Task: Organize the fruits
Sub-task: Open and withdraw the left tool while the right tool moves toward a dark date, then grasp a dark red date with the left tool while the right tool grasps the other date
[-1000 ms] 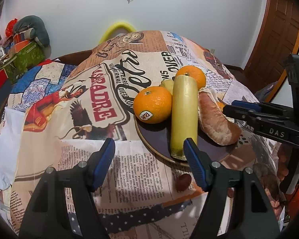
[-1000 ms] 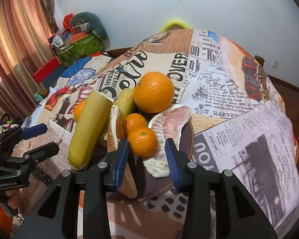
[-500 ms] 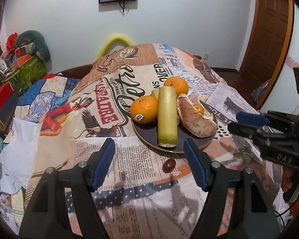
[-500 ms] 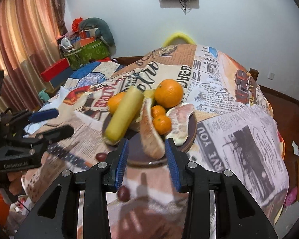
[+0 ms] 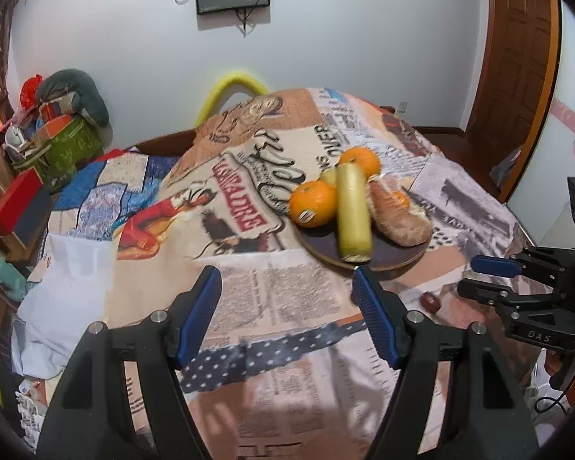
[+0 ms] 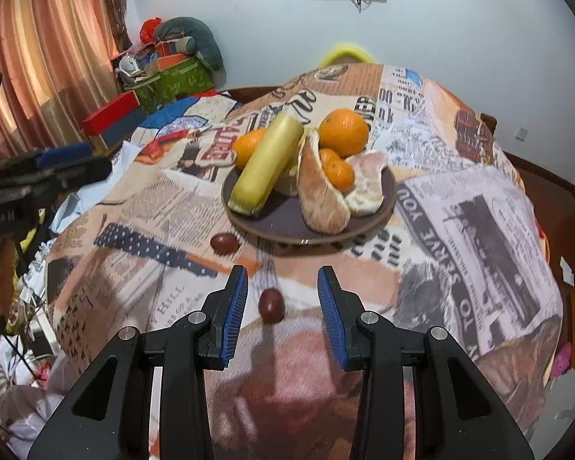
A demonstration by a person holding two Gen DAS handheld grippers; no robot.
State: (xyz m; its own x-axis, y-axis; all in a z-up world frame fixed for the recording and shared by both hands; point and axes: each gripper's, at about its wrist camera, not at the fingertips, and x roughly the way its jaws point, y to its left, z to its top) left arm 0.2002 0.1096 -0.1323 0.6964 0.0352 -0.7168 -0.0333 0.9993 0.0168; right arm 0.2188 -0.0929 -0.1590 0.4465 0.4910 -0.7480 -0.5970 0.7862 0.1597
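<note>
A dark round plate (image 6: pixel 388 207) on the newspaper-print cloth holds a large orange (image 6: pixel 343 132), a second orange (image 5: pixel 313 204), two small mandarins (image 6: pixel 339 171), a yellow-green cylinder (image 6: pixel 268 165) and peeled pomelo pieces (image 6: pixel 320 195). Two dark red small fruits lie on the cloth in front of the plate, one (image 6: pixel 224 243) near its rim and one (image 6: pixel 271 305) closer to me. My right gripper (image 6: pixel 282 280) hovers above that nearer fruit, open and holding nothing. My left gripper (image 5: pixel 284 280) is open and holds nothing, short of the plate's left front.
The cloth-covered table (image 5: pixel 249 318) drops off at its round edge on every side. Boxes and bags (image 6: pixel 165 73) are piled at the back left by a curtain (image 6: pixel 38 57). A yellow chair back (image 5: pixel 232 88) stands behind the table, and a wooden door (image 5: pixel 513 65) is at the right.
Both grippers have drawn back from the plate, which now looks smaller and farther off. The left one has also risen. The two dark red fruits have come into the right wrist view.
</note>
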